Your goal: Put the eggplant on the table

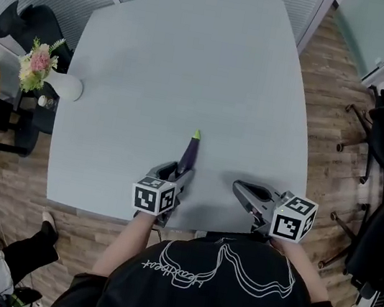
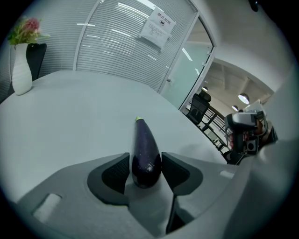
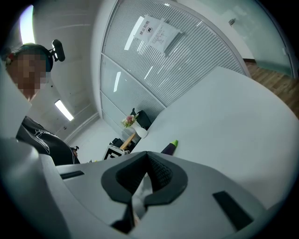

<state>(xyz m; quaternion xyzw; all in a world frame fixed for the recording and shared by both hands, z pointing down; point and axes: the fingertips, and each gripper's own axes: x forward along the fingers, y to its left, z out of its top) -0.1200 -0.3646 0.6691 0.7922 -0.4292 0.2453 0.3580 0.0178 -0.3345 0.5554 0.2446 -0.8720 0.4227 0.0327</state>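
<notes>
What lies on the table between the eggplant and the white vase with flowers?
Nothing. In the head view the table is bare between the eggplant and the vase; the left gripper view shows the same empty stretch.

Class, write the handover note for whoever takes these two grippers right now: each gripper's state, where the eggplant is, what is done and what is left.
Left gripper: shut on the eggplant, gripping its thick end, with the green tip pointing away from the person.
Right gripper: shut and empty, over the table's near edge.
Eggplant: over the near part of the table. Whether it touches the surface cannot be told.
Done: eggplant brought over the table.
Left: probably set it down, open the left jaws and draw back.
</notes>
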